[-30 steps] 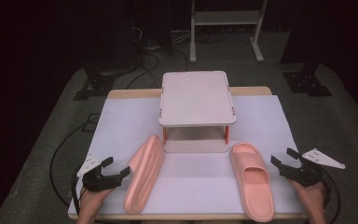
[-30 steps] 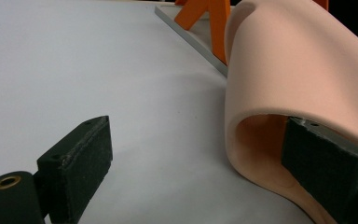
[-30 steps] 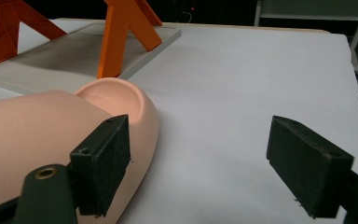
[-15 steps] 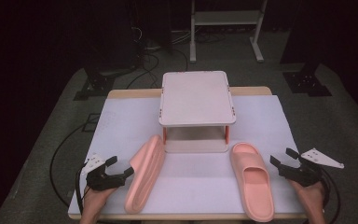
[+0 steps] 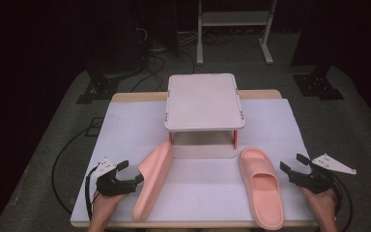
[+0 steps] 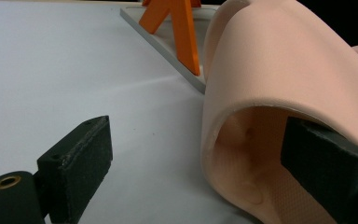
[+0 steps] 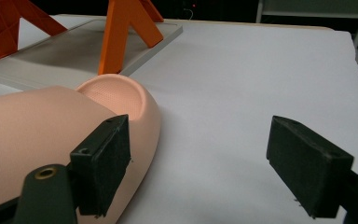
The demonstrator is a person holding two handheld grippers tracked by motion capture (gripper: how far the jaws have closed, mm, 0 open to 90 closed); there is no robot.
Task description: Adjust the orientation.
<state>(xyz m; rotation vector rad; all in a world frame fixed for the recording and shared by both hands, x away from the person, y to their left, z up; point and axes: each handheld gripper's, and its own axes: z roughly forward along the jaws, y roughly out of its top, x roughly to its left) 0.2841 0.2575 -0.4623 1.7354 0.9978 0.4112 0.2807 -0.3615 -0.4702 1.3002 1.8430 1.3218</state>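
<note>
Two pink slippers lie on the white table. The left slipper (image 5: 152, 182) rests on its side; the right slipper (image 5: 261, 186) lies flat with its sole down. My left gripper (image 5: 129, 173) is open just left of the tipped slipper. In the left gripper view the slipper (image 6: 279, 84) is close, and my left gripper (image 6: 200, 168) straddles the rim of its opening, with one jaw inside. My right gripper (image 5: 293, 163) is open just right of the flat slipper. In the right gripper view my right gripper (image 7: 205, 168) has only bare table between its pads, and the slipper (image 7: 51, 121) lies by the left jaw.
A small two-level rack (image 5: 204, 101) with orange legs (image 6: 184, 32) and a grey base (image 7: 51, 56) stands at the middle back of the table (image 5: 125, 130). Dark floor, cables and stands surround the table. A hand holds each gripper at the table's front edge.
My left gripper has moved right, up to the tipped slipper, and its jaws now reach around the rim. My right gripper and both slippers have stayed put.
</note>
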